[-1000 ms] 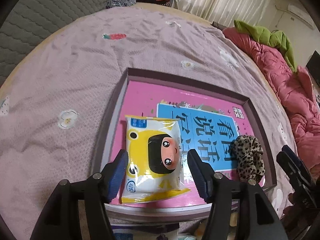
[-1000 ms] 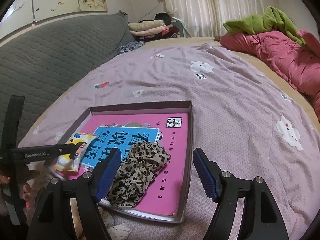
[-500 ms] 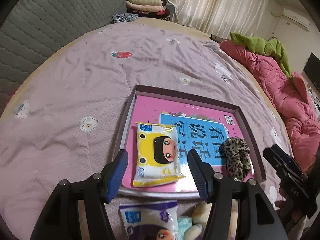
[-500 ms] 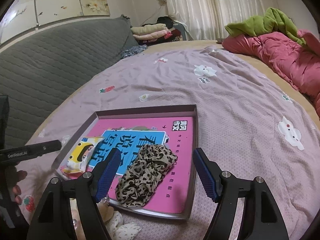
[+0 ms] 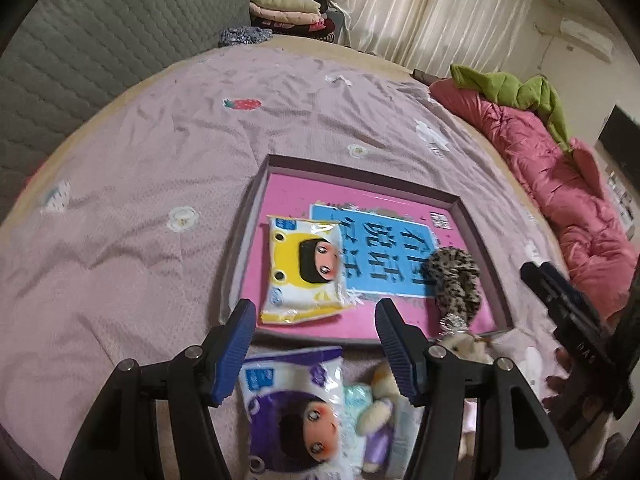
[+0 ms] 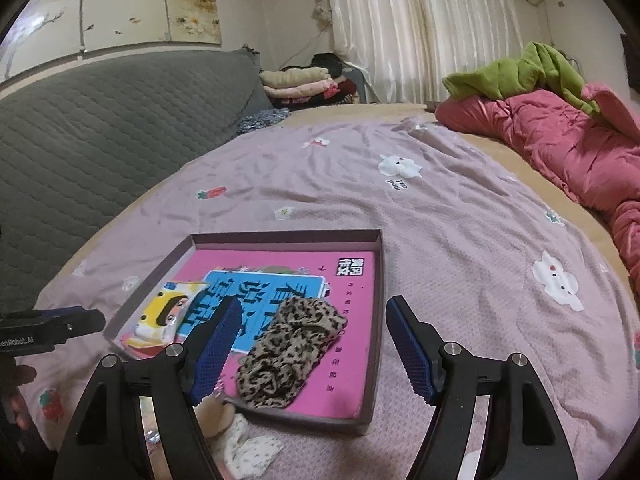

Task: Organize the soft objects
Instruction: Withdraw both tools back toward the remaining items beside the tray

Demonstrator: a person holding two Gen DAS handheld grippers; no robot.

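A shallow box with a pink printed bottom (image 5: pixel 280 196) (image 6: pixel 362 380) lies on the bed. In it lie a yellow tissue pack (image 5: pixel 302 270) (image 6: pixel 160 316) and a leopard-print scrunchie (image 5: pixel 456 280) (image 6: pixel 292 344). A purple tissue pack (image 5: pixel 296 404) and a small plush toy (image 5: pixel 376 412) (image 6: pixel 224 420) lie on the sheet in front of the box. My left gripper (image 5: pixel 316 348) is open and empty, above the purple pack, short of the box's near rim. My right gripper (image 6: pixel 310 344) is open and empty, over the scrunchie's near end.
The bed has a lilac sheet (image 5: pixel 140 208) (image 6: pixel 460 240). A red quilt with a green cloth (image 5: pixel 560 168) (image 6: pixel 560 120) lies along the right. A grey headboard (image 6: pixel 100 120) and folded clothes (image 5: pixel 288 8) are at the back.
Both grippers have drawn back from the box and risen. The yellow pack and scrunchie stay in the box. The purple pack and plush toy have come into view in front of it.
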